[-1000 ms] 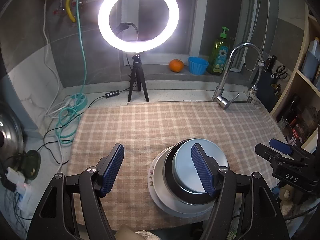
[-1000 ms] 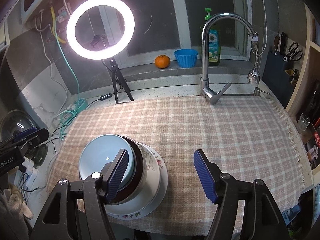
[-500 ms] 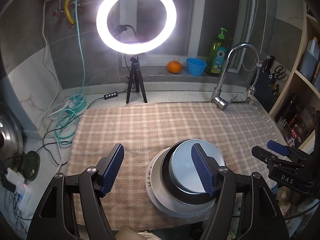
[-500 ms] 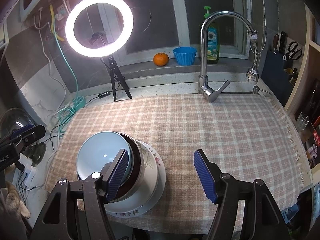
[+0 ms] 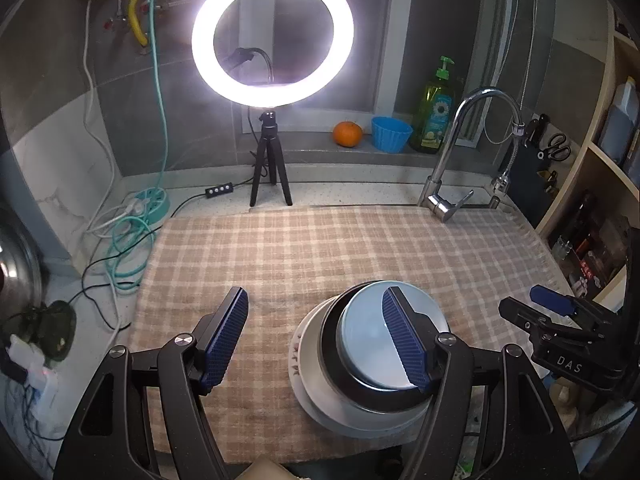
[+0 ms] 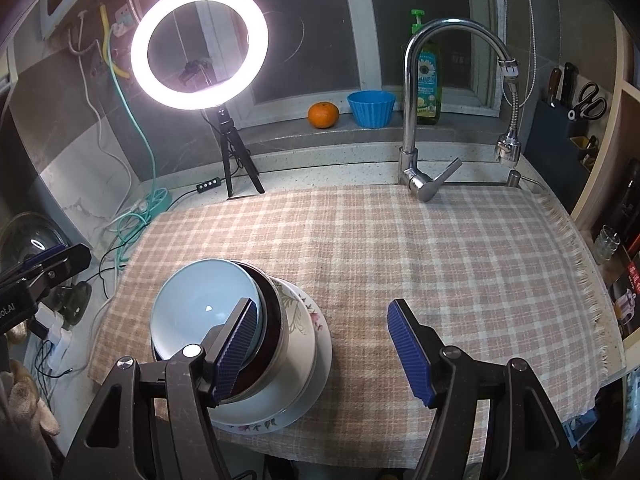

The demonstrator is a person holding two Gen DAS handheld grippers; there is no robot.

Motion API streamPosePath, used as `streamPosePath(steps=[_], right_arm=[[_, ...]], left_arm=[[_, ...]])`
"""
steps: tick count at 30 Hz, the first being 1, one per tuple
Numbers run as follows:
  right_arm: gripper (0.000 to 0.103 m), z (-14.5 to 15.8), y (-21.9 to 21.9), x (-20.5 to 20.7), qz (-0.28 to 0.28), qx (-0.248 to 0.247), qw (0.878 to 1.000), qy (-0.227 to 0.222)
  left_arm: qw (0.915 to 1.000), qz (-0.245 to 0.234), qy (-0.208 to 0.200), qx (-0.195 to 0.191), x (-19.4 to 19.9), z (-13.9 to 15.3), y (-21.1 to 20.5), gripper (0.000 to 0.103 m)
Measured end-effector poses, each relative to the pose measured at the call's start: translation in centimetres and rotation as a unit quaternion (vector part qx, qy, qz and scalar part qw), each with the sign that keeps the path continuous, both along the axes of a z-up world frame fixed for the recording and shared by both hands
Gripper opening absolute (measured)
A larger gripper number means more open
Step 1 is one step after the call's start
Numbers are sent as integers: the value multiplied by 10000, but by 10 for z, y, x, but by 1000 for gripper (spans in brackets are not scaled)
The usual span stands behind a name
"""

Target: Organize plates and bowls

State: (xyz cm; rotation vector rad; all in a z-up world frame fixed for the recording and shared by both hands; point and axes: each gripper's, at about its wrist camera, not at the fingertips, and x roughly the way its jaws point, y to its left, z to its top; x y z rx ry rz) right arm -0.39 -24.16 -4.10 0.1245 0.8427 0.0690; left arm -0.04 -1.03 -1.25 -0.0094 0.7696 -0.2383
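Observation:
A stack of dishes stands on the checked cloth (image 5: 320, 248) near its front edge. A light blue bowl (image 5: 360, 328) (image 6: 196, 308) sits on top, nested in a dark bowl (image 5: 332, 356) (image 6: 274, 320). Below them lie a white bowl and a floral plate (image 6: 308, 312) (image 5: 298, 356). My left gripper (image 5: 314, 336) hovers open just left of the stack, its right finger in front of the blue bowl. My right gripper (image 6: 324, 350) is open just right of the stack, its left finger over the bowls' rim. Nothing is held.
A lit ring light on a tripod (image 5: 272, 168) stands at the back, with a tap (image 6: 416, 160) to its right. An orange (image 6: 323, 115), a blue cup (image 6: 371, 109) and a soap bottle (image 6: 428, 92) sit on the sill. Cables (image 5: 128, 240) lie left, shelves right.

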Motion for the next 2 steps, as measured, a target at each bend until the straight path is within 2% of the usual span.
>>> streamPosePath(steps=[2], right_arm=[[64,-2,-1,1,-4,4,10000,16]], left_arm=[[10000,-21,2,38,1,-1,-1,70]])
